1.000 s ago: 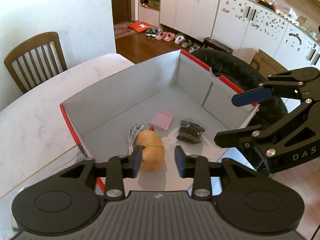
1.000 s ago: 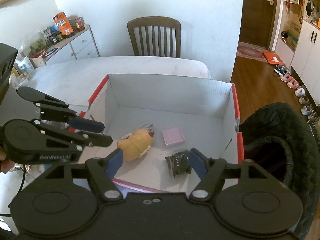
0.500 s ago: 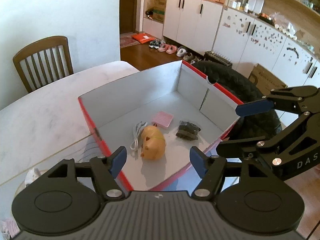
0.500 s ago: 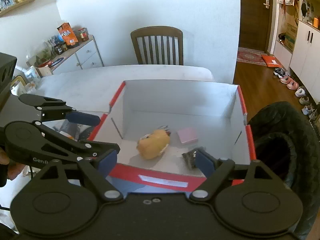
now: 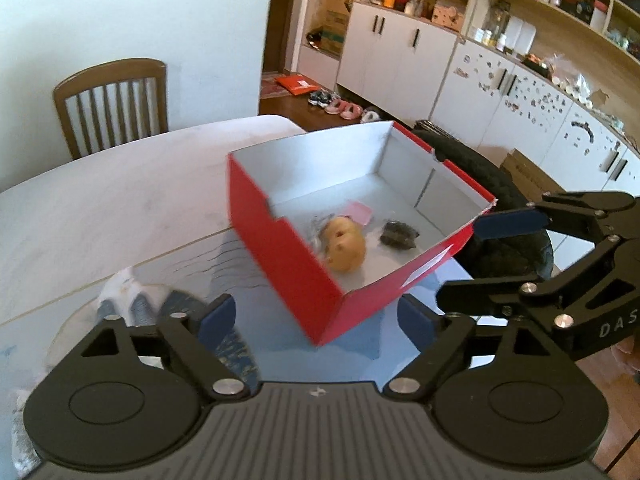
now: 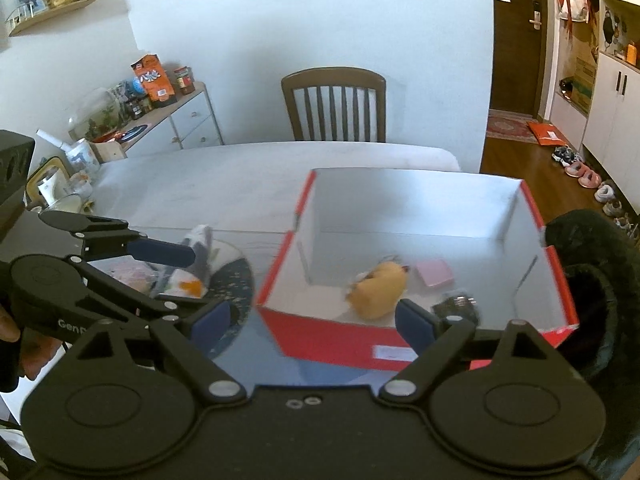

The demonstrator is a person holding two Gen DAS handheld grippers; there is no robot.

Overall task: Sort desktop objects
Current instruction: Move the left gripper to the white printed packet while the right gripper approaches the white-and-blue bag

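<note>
Open red box (image 5: 280, 248), white inside, on the desk (image 5: 120, 200); in it, a yellow plush toy (image 5: 346, 246) lying between pink pad (image 5: 358, 213) and dark bundle (image 5: 398, 234).

Both grippers back off from the red box (image 5: 304, 276); the left gripper (image 5: 316, 322) and right gripper (image 6: 312, 320) are opening wide, jaws now empty outside it.

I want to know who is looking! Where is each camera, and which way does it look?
Left wrist: on the left gripper, looking down over its open, opening jaws at the box; the right gripper shows at right.
Right wrist: on the right gripper, jaws open and opening, facing the box; the left gripper and a hand show at left.
Shared: box, toy, chair.
</note>
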